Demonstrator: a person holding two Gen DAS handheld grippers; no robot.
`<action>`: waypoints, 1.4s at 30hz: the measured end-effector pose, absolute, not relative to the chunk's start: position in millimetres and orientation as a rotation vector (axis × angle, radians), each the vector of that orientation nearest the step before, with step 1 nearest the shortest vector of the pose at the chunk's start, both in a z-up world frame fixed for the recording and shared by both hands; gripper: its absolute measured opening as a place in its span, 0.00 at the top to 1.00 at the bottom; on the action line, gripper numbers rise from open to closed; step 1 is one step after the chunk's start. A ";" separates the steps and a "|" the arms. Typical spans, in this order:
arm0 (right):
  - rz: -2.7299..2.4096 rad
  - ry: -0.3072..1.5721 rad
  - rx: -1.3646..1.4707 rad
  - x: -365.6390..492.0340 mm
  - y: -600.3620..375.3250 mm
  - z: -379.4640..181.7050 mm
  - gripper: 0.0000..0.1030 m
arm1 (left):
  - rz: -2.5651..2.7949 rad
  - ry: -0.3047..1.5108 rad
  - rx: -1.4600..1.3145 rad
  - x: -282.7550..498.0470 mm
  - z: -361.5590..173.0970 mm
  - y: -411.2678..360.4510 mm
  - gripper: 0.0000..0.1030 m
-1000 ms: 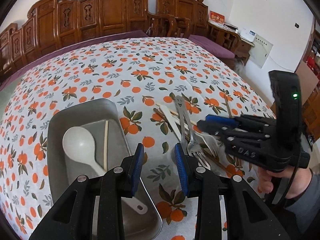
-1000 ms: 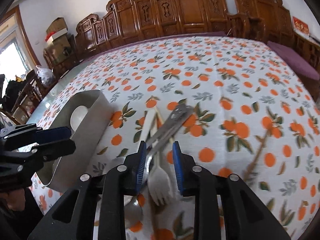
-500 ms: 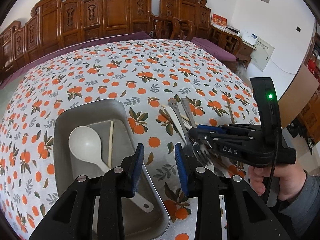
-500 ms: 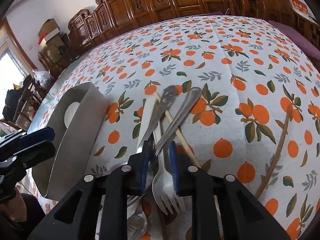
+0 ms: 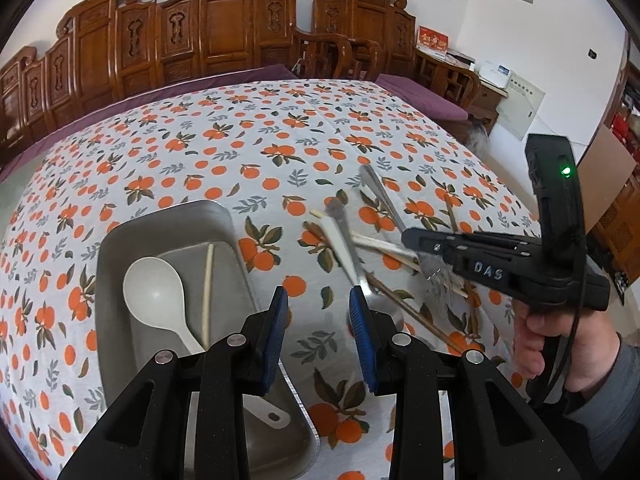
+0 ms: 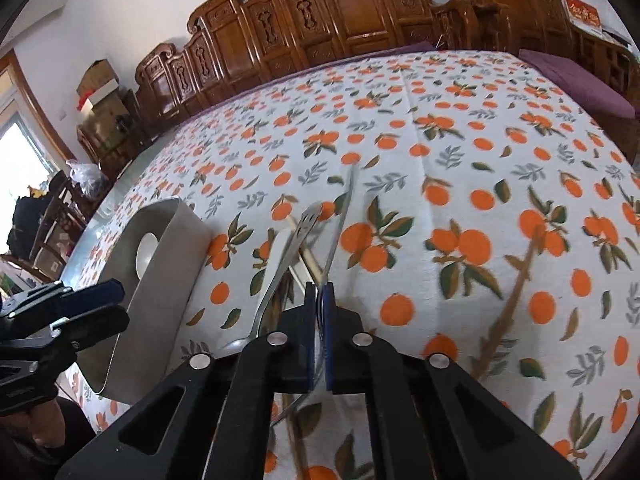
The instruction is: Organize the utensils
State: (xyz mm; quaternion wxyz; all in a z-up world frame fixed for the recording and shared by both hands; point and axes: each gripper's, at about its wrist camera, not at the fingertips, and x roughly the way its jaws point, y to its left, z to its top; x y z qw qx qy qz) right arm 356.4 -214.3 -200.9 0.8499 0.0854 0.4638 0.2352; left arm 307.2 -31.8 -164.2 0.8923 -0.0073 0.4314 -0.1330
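A pile of utensils lies on the orange-print tablecloth: a metal spoon (image 6: 308, 220) with a face cut in its handle, a white plastic handle (image 6: 280, 248), pale chopsticks (image 5: 384, 246) and brown chopsticks (image 5: 416, 316). My right gripper (image 6: 319, 286) is shut on a metal fork (image 6: 344, 208), handle pointing forward, tines behind the pads. In the left wrist view the right gripper (image 5: 406, 236) holds the blurred fork (image 5: 378, 190) above the pile. My left gripper (image 5: 316, 292) is open and holds nothing, beside the metal tray (image 5: 160, 216), which contains a white spoon (image 5: 152, 284) and one chopstick (image 5: 207, 280).
A single brown chopstick (image 6: 516, 280) lies apart on the right of the cloth. Carved wooden chairs (image 5: 224, 32) line the table's far side. A person's hand (image 5: 560, 340) grips the right gripper's handle. The far half of the tablecloth (image 5: 280, 120) is bare.
The right gripper's jaws closed on the fork and raised it from the pile, its handle now angled up. The left gripper has stayed in place, open.
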 end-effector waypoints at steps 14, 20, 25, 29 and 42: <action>0.427 0.963 0.195 354.8 -253.2 -196.2 0.96 | -0.329 0.909 0.013 307.9 -174.6 -69.9 0.71; 0.426 0.957 0.206 354.1 -260.0 -194.1 0.96 | -0.357 0.937 0.046 308.3 -187.5 -89.7 0.71; 0.429 0.951 0.220 353.8 -262.3 -192.1 0.96 | -0.349 0.968 0.073 310.6 -199.1 -98.2 0.71; 0.441 0.952 0.217 353.0 -259.2 -191.3 0.96 | -0.341 0.990 0.087 314.4 -206.2 -101.5 0.64; 0.449 0.953 0.215 353.1 -257.2 -190.6 0.96 | -0.322 1.021 0.125 318.1 -218.2 -102.0 0.67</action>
